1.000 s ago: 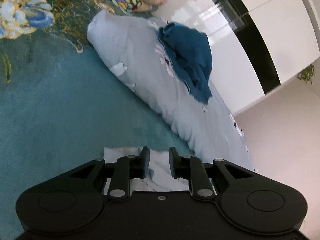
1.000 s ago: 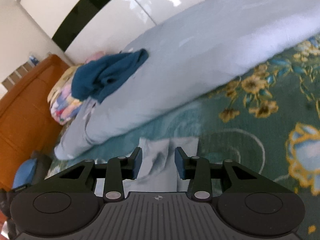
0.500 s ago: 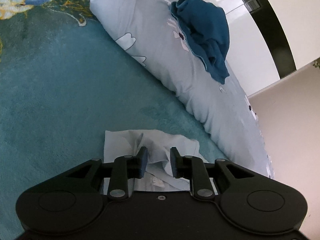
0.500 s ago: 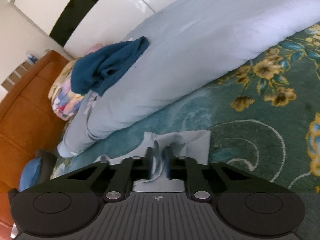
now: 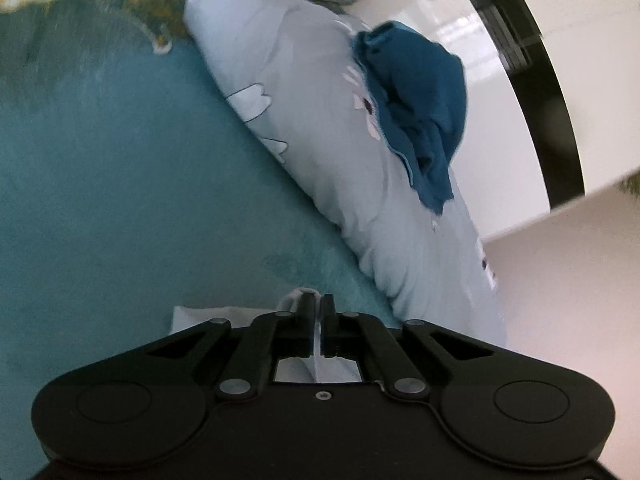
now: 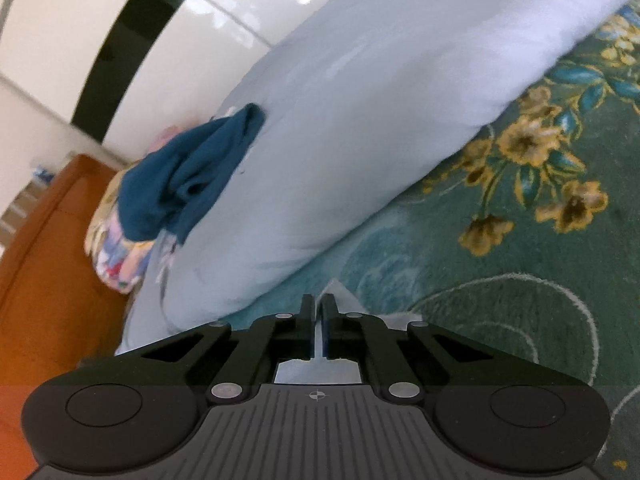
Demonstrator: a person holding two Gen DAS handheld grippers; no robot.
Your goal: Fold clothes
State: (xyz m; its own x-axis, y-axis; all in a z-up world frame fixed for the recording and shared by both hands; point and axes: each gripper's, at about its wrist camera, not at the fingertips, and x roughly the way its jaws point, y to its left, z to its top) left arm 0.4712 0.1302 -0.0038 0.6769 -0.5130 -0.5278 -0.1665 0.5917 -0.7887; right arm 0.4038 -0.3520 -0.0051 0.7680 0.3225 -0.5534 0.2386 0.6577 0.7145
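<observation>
While both grippers lie low over a teal floral bed cover [image 5: 120, 180], each has its jaws pinched onto the same pale garment [image 5: 200, 314]: the left gripper [image 5: 318, 300] nips a bunched edge, the right gripper [image 6: 318, 300] a pointed corner. The cloth lies directly under and just ahead of both — neither is nearer (its long axis is hidden). A blue garment [image 5: 420, 112] rests apart on a grey duvet [image 6: 340, 140].

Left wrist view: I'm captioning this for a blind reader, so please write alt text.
The left gripper is shut on a pale garment lying on a teal carpet. Beyond it a rolled grey-blue duvet carries a crumpled dark blue cloth.
</observation>
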